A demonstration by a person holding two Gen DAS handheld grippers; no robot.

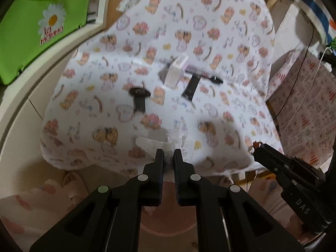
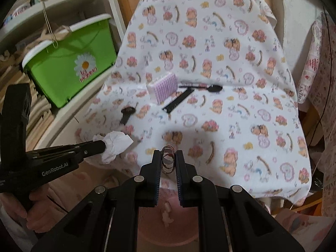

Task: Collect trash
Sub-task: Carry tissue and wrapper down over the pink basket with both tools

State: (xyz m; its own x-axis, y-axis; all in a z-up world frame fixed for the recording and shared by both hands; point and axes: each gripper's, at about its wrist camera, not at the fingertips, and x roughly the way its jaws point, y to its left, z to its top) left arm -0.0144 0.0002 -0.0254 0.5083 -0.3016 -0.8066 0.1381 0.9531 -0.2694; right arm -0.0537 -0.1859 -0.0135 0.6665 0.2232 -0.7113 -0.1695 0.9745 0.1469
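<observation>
We've got the left gripper (image 1: 168, 154) clamped on a crumpled tissue (image 2: 115, 145) and the right gripper (image 2: 168, 155) pinching a small wrapper (image 2: 167, 159), both hovering right above the pink bin (image 2: 168, 216) (basically straight below the jaws).

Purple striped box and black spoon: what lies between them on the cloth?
In the right wrist view, only the spoon's own thin handle and bare patterned cloth lie between it and the box.

Dim warm indoor light, soft shadows on the tablecloth (image 1: 210, 21), motion blur, fisheye-curved dark corners
</observation>
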